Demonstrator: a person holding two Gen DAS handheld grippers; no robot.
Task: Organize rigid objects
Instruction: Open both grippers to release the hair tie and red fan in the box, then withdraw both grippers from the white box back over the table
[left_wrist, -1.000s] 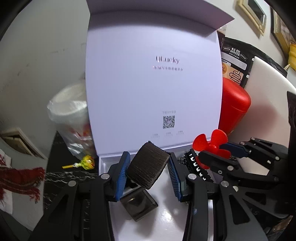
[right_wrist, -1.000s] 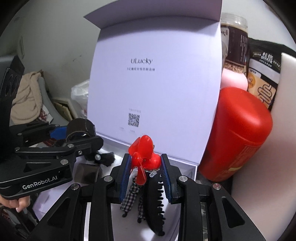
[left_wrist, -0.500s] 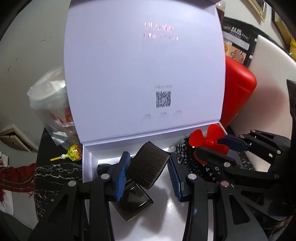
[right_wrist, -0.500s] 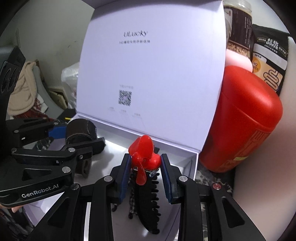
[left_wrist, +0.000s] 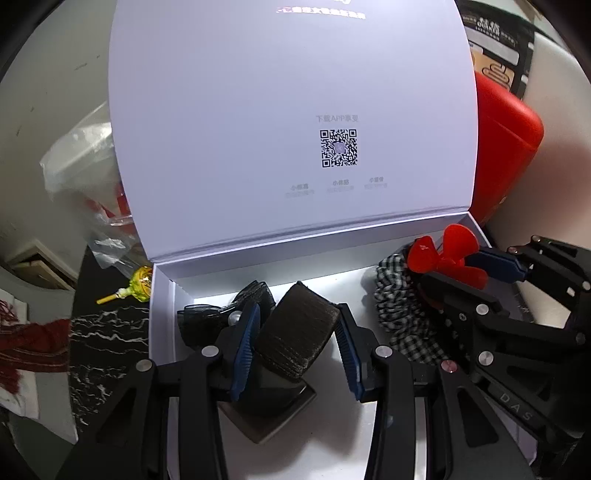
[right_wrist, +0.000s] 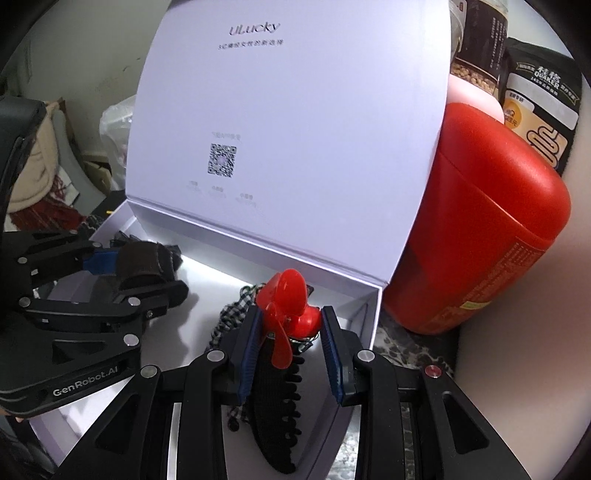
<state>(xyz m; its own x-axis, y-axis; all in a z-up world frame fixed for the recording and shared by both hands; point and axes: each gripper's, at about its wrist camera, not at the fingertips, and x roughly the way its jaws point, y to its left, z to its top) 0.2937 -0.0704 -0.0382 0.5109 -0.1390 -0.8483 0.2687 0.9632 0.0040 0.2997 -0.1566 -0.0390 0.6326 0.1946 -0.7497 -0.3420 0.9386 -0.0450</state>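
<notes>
Blue-padded jaws of the left gripper (left_wrist: 297, 343) are clenched on a dark brown roll of strap (left_wrist: 297, 334), held tilted over the floor of the open white box (left_wrist: 162, 295). Under that roll a dark translucent square piece (left_wrist: 273, 413) lies flat on the box floor, and just beyond the left pad rests a dark sheer bow with a pearl (left_wrist: 218, 314).

To the right, the right gripper (right_wrist: 291, 325) has its jaws grasping the hub of a small red fan (right_wrist: 291, 306), whose blades stand up between the pads. It hangs over the right part of the same box, above a black toothed hair claw (right_wrist: 280, 402) and a black-and-white checked fabric piece (left_wrist: 399, 306) that lie on the box floor.

Behind both, the box lid (left_wrist: 288, 110) stands upright with a QR code and pale lettering on its inner face.

Left of the box, on the dark marbled counter (left_wrist: 99, 354), lies a yellow-wrapped lollipop (left_wrist: 135, 286), with a crumpled clear plastic bag (left_wrist: 81, 166) beyond it. Right of the box stands a large red plastic jug (right_wrist: 480, 236), touching the lid's edge, and behind that a dark Quaker oats bag (right_wrist: 535, 99) and a jar of beans (right_wrist: 476, 48).
</notes>
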